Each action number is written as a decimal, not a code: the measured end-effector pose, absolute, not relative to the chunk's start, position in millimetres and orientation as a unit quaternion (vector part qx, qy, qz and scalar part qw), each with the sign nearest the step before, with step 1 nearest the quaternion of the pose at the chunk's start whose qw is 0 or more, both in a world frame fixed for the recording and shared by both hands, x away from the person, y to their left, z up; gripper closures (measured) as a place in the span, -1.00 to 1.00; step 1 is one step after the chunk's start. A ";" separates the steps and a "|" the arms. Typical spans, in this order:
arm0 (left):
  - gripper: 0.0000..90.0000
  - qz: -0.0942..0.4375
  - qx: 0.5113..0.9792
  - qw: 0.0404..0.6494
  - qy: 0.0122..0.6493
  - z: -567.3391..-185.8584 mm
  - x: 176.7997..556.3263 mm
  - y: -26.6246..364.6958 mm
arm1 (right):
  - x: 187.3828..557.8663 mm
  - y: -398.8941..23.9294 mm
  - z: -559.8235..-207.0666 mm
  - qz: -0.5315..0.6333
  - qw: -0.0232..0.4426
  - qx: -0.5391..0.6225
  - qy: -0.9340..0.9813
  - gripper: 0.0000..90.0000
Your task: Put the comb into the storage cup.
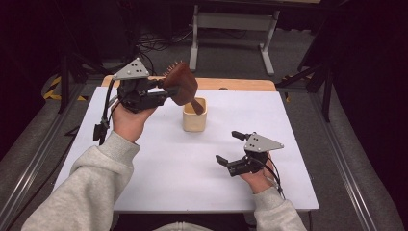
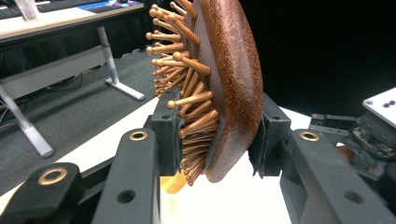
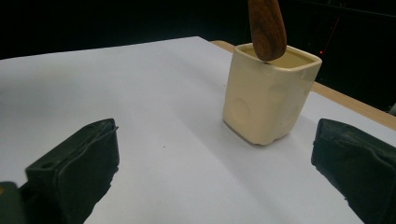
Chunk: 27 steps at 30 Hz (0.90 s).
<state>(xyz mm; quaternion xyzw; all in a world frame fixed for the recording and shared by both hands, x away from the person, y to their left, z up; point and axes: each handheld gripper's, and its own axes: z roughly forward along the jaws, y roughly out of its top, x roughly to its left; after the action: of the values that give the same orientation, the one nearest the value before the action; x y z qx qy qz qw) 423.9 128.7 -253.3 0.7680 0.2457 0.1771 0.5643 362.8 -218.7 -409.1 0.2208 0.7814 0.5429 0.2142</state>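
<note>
I'm seeing my light grey sweatshirt sleeves, ribbed cuffs, black two-jaw left gripper and right gripper, grey three-cornered screwed plates, brass-ringed pivots, black cables trailing

The brush runs off the top edge in the left gripper view, its handle tip sinks out of sight inside the cup, and the left tongs hide its middle.

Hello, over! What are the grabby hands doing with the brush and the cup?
Left gripper shut on hairbrush, handle tip at the cup mouth. Right gripper open, holding nothing, low over the table. Nothing in the way.
</note>
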 end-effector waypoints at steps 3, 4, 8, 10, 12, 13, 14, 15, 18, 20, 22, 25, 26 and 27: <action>0.37 0.181 0.764 0.565 0.253 -254.6 428.4 127.5 | 363.4 -218.5 -409.6 0.543 0.211 0.221 0.782 -0.97; 0.37 0.182 0.764 0.565 0.255 -254.9 429.5 127.1 | 363.4 -218.5 -409.7 0.543 0.211 0.221 0.782 -0.97; 0.37 0.185 0.762 0.564 0.259 -255.7 432.2 125.5 | 363.7 -218.6 -409.9 0.543 0.211 0.221 0.782 -0.97; 0.37 0.188 0.761 0.563 0.263 -256.6 434.9 124.3 | 363.7 -218.8 -409.9 0.544 0.210 0.222 0.782 -0.97; 0.37 0.190 0.759 0.564 0.266 -257.3 436.3 123.8 | 363.9 -219.2 -409.9 0.544 0.210 0.222 0.782 -0.97; 0.37 0.190 0.759 0.564 0.266 -257.3 436.3 123.8 | 363.9 -219.2 -409.9 0.544 0.210 0.222 0.782 -0.97; 0.37 0.190 0.758 0.564 0.267 -257.6 437.0 123.7 | 364.0 -219.4 -409.9 0.543 0.209 0.223 0.782 -0.97; 0.37 0.192 0.757 0.563 0.269 -257.9 438.1 124.0 | 364.1 -219.6 -410.0 0.543 0.210 0.223 0.782 -0.97; 0.37 0.193 0.756 0.562 0.274 -259.1 440.8 124.3 | 364.4 -219.8 -410.3 0.542 0.209 0.224 0.782 -0.97; 0.37 0.200 0.755 0.559 0.278 -260.6 444.0 124.5 | 364.5 -219.7 -410.4 0.543 0.208 0.223 0.782 -0.97; 0.37 0.199 0.755 0.558 0.280 -261.3 445.3 124.5 | 364.4 -220.0 -410.2 0.544 0.208 0.223 0.782 -0.97; 0.37 0.198 0.752 0.559 0.288 -263.4 449.6 124.9 | 364.7 -220.2 -410.3 0.543 0.208 0.224 0.782 -0.97; 0.37 0.196 0.752 0.559 0.289 -263.8 450.0 124.5 | 364.7 -220.2 -410.4 0.544 0.208 0.224 0.782 -0.97; 0.37 0.196 0.752 0.559 0.289 -263.8 450.0 124.5 | 364.7 -220.2 -410.4 0.544 0.208 0.224 0.782 -0.97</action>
<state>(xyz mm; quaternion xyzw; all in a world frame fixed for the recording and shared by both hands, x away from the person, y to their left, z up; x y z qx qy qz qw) 450.0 124.5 -263.8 0.7521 0.2887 0.1962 0.5590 364.7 -220.2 -410.4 0.2240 0.7815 0.5440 0.2076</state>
